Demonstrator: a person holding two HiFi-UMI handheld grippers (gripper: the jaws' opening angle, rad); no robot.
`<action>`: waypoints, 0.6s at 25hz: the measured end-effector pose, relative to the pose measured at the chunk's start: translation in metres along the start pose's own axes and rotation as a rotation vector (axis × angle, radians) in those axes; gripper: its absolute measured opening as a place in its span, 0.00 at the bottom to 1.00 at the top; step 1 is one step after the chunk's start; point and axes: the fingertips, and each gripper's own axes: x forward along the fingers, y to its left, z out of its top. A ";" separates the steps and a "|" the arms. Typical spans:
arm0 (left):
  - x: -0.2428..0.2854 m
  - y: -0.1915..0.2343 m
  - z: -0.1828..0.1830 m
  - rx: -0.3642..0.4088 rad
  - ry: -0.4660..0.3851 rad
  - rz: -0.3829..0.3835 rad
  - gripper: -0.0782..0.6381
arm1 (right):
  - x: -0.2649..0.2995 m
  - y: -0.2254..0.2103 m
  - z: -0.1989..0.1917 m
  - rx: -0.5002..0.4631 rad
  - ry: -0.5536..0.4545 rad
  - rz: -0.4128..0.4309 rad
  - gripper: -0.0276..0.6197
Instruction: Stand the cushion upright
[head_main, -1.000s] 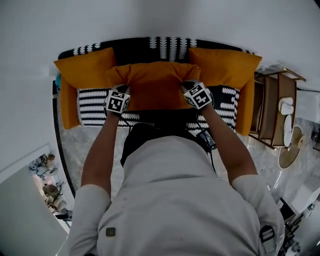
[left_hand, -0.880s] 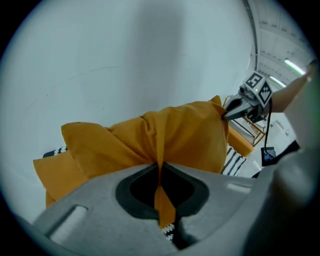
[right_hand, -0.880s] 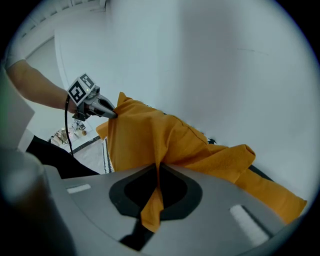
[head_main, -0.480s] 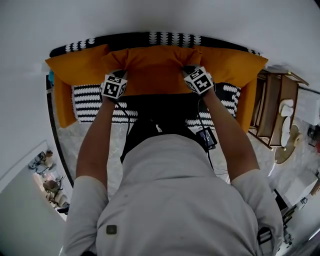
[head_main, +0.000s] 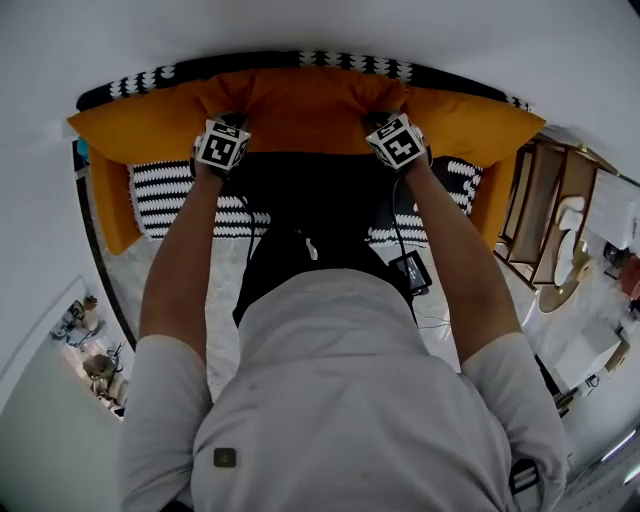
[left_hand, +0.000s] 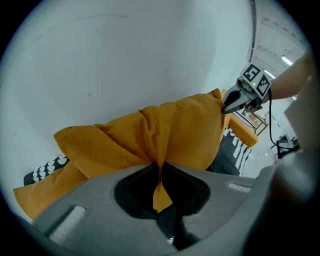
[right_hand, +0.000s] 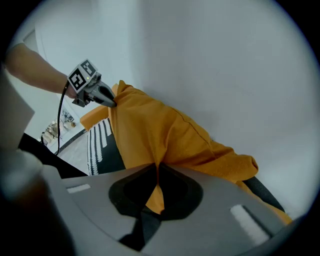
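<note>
An orange cushion (head_main: 300, 100) stands on its long edge against the back of a sofa, between two other orange cushions. My left gripper (head_main: 228, 120) pinches its upper left corner and my right gripper (head_main: 380, 116) its upper right corner. In the left gripper view a fold of orange fabric (left_hand: 165, 135) is caught between the jaws of the left gripper (left_hand: 160, 167); those jaws have just been opening slightly, with cloth still in the slit. The right gripper view shows the right gripper (right_hand: 157, 172) shut on a fold of the cushion (right_hand: 150, 135).
The sofa carries a black-and-white patterned throw (head_main: 170, 195). Orange cushions lean at the left (head_main: 130, 125) and right (head_main: 480, 120), with orange bolsters along both arms. A white wall rises right behind. A wooden side table (head_main: 545, 210) stands to the right.
Both grippers carried the cushion away from the person, toward the wall. It went from hanging over the seat to sitting in line with the two side cushions.
</note>
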 end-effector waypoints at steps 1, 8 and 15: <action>0.010 0.005 -0.004 0.007 0.015 -0.004 0.15 | 0.010 -0.002 -0.004 -0.003 0.019 -0.001 0.08; 0.060 0.012 -0.022 -0.017 0.056 -0.005 0.15 | 0.062 -0.014 -0.029 -0.009 0.101 -0.003 0.08; 0.063 0.015 -0.023 -0.083 0.038 -0.004 0.19 | 0.062 -0.013 -0.030 0.031 0.116 -0.011 0.10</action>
